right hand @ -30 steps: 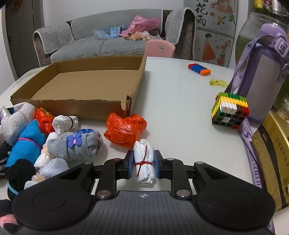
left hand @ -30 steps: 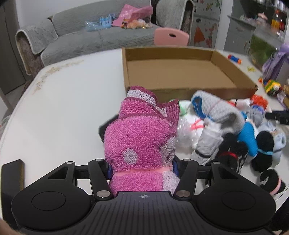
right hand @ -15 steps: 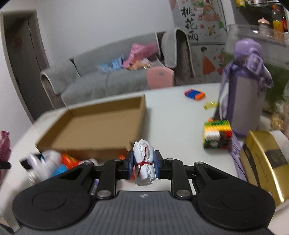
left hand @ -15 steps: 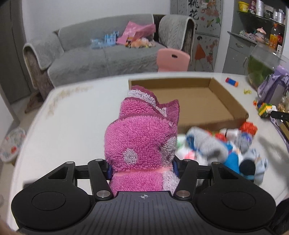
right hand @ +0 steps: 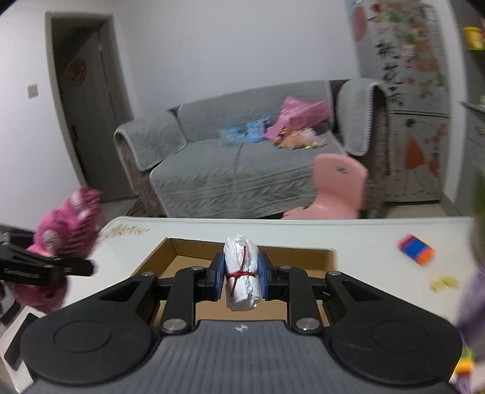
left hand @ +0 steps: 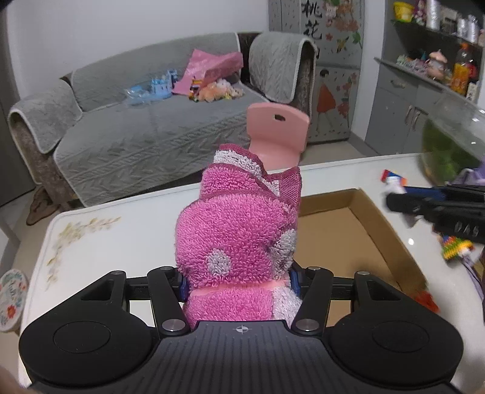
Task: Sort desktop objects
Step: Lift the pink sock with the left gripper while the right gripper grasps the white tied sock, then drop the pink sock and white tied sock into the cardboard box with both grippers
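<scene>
Two grippers, each loaded. Left gripper (left hand: 239,283) pinching fuzzy pink rolled sock with grey dots (left hand: 239,230), held above white table (left hand: 100,242). Right gripper (right hand: 241,274) pinching white rolled bundle tied with red string (right hand: 241,269) over one open brown cardboard box (right hand: 182,257), 12 o'clock. Black Chinese characters on cabinet door (left hand: 312,27), 1 o'clock, too small to read surely.

Cardboard box (left hand: 391,239) floor largely hidden behind pink towel roll (left hand: 239,239), right gripper (left hand: 394,203) smeared and cut by the frame edge, colourful block (right hand: 416,250) blurred, purple item (right hand: 473,306) cropped at right.
</scene>
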{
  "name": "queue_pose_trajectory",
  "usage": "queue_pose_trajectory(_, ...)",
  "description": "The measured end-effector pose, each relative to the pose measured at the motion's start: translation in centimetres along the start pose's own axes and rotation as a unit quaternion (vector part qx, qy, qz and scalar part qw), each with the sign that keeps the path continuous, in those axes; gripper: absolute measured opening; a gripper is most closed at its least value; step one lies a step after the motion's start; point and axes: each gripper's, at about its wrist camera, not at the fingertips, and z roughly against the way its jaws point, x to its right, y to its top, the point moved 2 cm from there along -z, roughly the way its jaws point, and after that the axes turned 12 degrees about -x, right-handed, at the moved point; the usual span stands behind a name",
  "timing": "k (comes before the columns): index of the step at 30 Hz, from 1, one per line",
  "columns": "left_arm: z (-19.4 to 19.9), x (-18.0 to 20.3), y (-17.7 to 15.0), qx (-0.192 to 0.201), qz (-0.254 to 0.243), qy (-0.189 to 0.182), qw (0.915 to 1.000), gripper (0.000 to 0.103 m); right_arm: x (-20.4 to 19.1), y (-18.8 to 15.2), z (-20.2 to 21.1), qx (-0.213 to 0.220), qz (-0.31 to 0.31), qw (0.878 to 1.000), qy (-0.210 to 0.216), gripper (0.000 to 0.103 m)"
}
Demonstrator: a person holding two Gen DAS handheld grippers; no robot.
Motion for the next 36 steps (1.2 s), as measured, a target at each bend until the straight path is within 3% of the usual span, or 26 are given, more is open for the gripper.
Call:
queue_pose_trajectory(3,-4.5,-0.1,2.1,-0.029,0.010,-0.023,0.9993,0.062,-1.0,1.5,-4.0,-0.029,0.002,0.999,0.014,0.020)
queue_pose_trajectory(9,-11.3,-0.3,3.8,-0.077,0.009,-0.026,0.9966,0.062,-1.1,2.1,-10.3,-0.075,0.009,0.997,0.028,0.020)
queue_pose_trajectory(20,-16.1,-0.8,3.2,-0.119,-0.001,-0.015,0.9927,0.064,-1.0,0.9,-14.2,-0.123,-0.010,0.992,0.019,0.021)
queue_pose_trajectory(22,-16.3,-0.8,3.1,-0.122,0.000,-0.011,0.9924,0.070,-1.0,0.9,-14.9,-0.131,-0.010,0.991,0.017,0.021)
queue_pose_trajectory(25,-16.2,-0.9,3.1,-0.118,0.000,0.002,0.9930,0.089,-1.0,1.3,-15.5,-0.134,-0.008,0.991,0.014,0.026)
queue_pose_trajectory(31,-14.4,-0.8,3.2,-0.115,-0.002,-0.006,0.9934,0.089,-1.8,1.7,-14.3,-0.116,0.011,0.993,-0.004,0.035)
queue_pose_trajectory(36,-9.8,-0.8,2.3,-0.080,-0.003,-0.024,0.9965,0.089,-2.0,1.7,-10.2,-0.081,0.022,0.996,-0.010,0.041)
